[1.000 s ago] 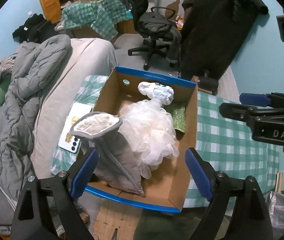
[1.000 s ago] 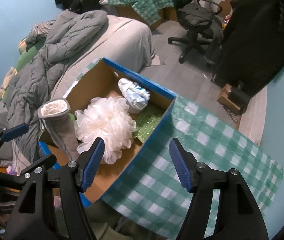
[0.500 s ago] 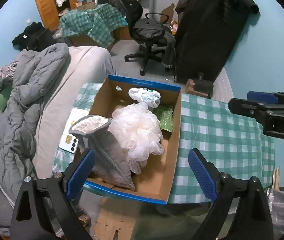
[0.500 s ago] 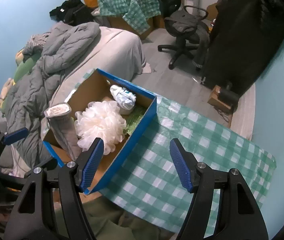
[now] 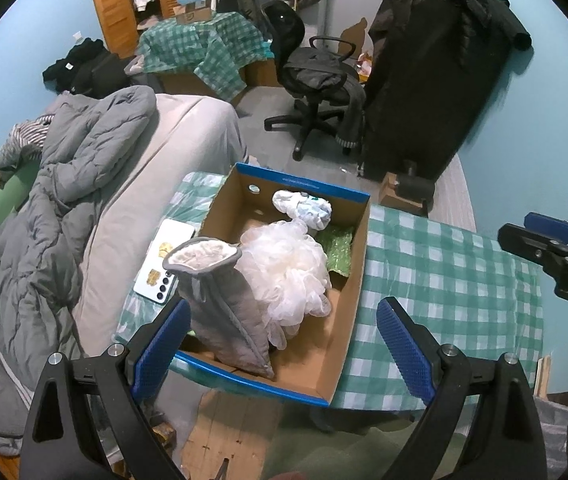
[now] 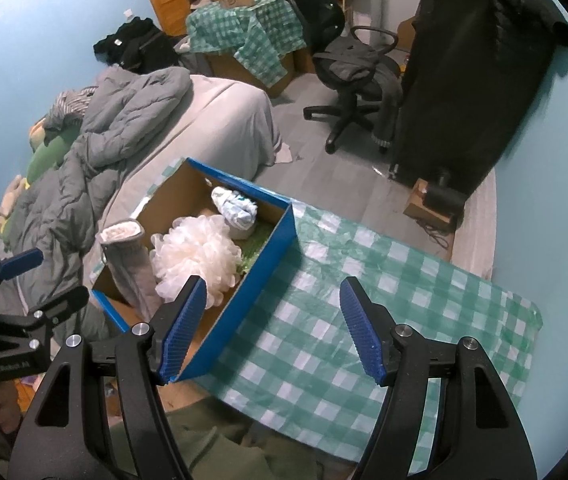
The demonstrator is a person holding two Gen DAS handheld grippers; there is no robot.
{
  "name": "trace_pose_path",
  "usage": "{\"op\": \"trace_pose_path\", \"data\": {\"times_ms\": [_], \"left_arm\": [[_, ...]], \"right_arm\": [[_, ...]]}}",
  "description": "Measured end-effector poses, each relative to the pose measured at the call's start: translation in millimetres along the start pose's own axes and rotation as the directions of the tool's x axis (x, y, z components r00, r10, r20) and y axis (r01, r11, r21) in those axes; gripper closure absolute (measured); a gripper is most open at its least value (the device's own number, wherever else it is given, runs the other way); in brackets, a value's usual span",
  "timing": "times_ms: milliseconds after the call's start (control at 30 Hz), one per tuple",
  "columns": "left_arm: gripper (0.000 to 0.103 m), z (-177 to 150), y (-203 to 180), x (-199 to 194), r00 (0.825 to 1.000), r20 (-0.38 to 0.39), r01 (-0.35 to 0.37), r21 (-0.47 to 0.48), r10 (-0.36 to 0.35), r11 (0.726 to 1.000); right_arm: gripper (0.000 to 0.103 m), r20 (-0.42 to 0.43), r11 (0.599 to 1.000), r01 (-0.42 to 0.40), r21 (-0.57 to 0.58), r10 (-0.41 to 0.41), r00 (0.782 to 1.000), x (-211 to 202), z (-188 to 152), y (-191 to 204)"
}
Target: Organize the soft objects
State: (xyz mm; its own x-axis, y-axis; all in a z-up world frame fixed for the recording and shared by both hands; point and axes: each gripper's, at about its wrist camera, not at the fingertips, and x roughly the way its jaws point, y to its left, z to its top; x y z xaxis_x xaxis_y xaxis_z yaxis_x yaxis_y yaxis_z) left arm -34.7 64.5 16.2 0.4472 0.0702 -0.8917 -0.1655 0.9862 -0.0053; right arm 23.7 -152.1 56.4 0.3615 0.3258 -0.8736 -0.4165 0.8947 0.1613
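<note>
With the cardboard box [image 5: 348,280] as landmark, the grey slipper [image 5: 219,300] is being propped upright in its near-left corner, the white bath pouf [image 5: 288,272] beside it and a rolled cloth [image 5: 304,208] at the far wall. Above its near edge the left hand-held gripper [image 5: 279,344] is being held wide open and empty; the right hand-held gripper [image 6: 271,324] is likewise being kept open over the table [image 6: 404,300] to the box's right. The step is judged to be best done by both being cleared without the slipper being tipped.

The room is enclosed by light blue walls [image 5: 532,128], and the floor [image 5: 267,144] is covered in grey. A bed [image 5: 171,168] with a crumpled grey quilt [image 5: 63,208] is positioned along the left side, just beside the worktop [image 5: 444,264], which is covered by a green-and-white checked cloth. A black office chair [image 5: 312,80], a tall dark-draped unit [image 5: 436,72] and wooden doors [image 5: 111,4] are located at the far end.
</note>
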Motion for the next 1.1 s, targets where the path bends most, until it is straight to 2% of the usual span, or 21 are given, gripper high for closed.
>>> {"op": "trace_pose_path", "data": {"times_ms": [1100], "left_arm": [[0.008,3,-17,3,1.000,-0.004,-0.009,0.007,0.009,1.000]], "right_arm": [[0.034,0.013,1.000,0.000,0.022,0.000,1.000,-9,-5,-10]]}}
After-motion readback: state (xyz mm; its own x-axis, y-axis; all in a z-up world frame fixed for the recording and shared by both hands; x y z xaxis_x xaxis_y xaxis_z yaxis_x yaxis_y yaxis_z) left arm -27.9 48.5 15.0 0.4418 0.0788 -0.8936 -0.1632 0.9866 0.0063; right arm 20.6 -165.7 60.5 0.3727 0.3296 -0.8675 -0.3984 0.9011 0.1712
